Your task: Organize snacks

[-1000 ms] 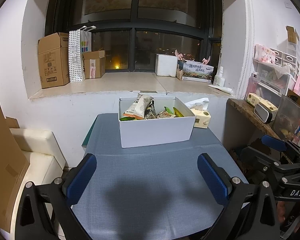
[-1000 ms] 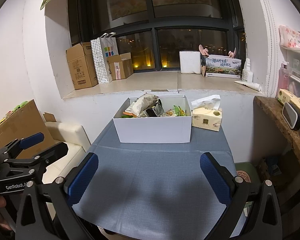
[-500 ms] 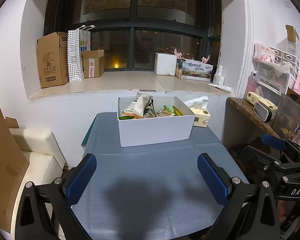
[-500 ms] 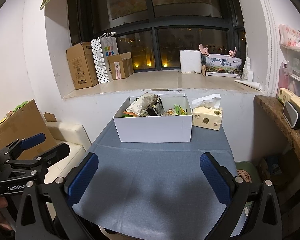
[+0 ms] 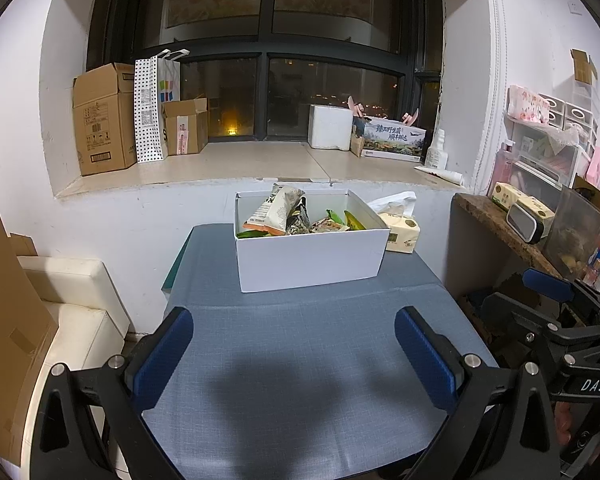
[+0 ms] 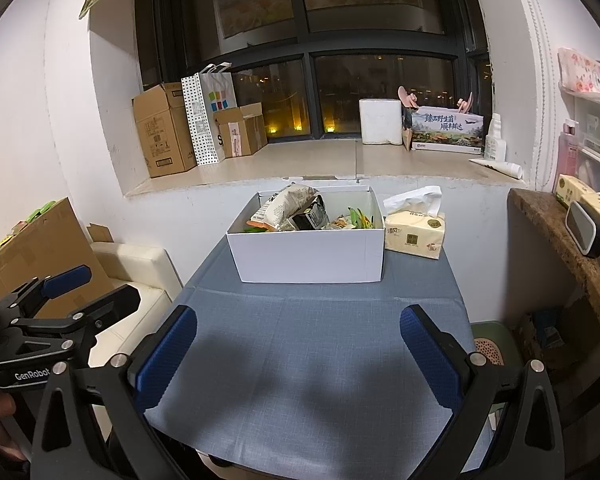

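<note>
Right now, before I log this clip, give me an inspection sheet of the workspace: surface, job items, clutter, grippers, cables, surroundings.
Surface: blue-grey tablecloth, near half bare, creased across the middle.
Job's things: white box at the far end, open, piled with snack packets; the tallest packet sticks up above the rim.
Clutter: tissue pack touching the box's right side.
Grippers: left gripper and right gripper both over the near table edge, jaws wide apart, holding nothing.
Cables: nothing seen.
Surroundings: windowsill with cardboard boxes and a dotted paper bag; cluttered shelf to the right; white seat to the left.
</note>
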Tool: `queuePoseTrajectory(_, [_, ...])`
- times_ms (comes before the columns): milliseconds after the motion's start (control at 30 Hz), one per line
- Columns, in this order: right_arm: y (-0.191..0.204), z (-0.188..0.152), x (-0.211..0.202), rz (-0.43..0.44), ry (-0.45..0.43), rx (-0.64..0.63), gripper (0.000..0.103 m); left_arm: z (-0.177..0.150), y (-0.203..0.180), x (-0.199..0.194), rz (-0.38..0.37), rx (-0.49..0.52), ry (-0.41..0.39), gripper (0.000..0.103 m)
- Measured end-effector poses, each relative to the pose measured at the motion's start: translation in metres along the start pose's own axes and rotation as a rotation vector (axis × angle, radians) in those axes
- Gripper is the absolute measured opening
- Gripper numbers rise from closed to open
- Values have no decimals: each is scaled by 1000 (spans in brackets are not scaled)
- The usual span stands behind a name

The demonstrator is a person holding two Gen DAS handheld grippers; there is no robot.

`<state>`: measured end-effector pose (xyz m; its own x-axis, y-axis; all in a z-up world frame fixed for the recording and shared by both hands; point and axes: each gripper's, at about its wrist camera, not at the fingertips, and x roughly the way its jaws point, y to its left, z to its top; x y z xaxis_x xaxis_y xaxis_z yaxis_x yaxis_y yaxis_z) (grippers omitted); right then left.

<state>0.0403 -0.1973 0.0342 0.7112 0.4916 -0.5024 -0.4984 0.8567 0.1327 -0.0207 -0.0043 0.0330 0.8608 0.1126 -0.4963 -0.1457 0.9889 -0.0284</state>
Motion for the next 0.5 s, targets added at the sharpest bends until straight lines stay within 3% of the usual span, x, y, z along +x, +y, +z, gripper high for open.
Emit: queuePoseTrajectory(500, [1, -1, 0, 0, 2, -1, 103, -3, 2, 1, 0, -1, 3, 103])
